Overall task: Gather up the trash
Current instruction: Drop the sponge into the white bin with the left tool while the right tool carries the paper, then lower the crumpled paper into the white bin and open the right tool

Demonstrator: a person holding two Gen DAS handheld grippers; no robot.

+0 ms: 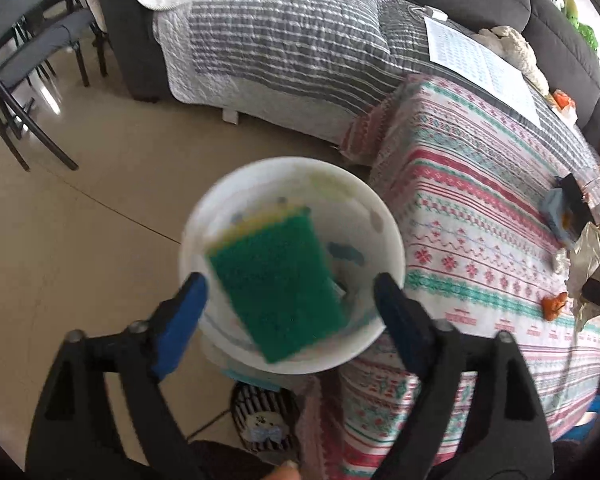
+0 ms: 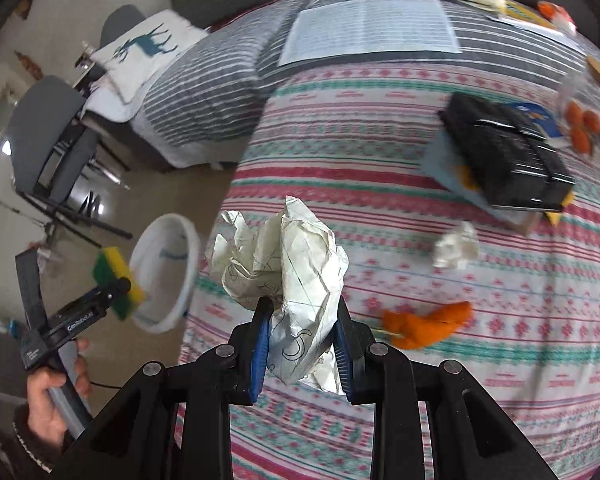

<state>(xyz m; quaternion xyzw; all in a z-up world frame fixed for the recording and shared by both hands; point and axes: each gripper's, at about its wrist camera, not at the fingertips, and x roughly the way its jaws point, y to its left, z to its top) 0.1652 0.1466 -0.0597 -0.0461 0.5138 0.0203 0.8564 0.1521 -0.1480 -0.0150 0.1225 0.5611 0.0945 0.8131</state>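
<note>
My left gripper (image 1: 290, 284) hangs open over a white bin (image 1: 228, 188) on the floor beside the table. A green-and-yellow sponge (image 1: 276, 292) lies between its wide-set blue pads (image 1: 184, 312), blurred and clear of both, above the bin's mouth. From the right wrist view the sponge (image 2: 118, 280) sits at the left gripper's (image 2: 114, 294) fingertips beside the bin (image 2: 164, 276). My right gripper (image 2: 302, 308) is shut on a large crumpled sheet of paper (image 2: 300, 272), held above the patterned tablecloth (image 2: 380, 184).
On the cloth lie a small paper wad (image 2: 456, 250), orange peel (image 2: 424, 326), a black box (image 2: 508, 160) on a blue card, and more orange bits (image 2: 580, 128). A printed sheet (image 2: 368, 30) rests on the striped sofa cover. Chairs (image 1: 28, 60) stand left on the tiled floor.
</note>
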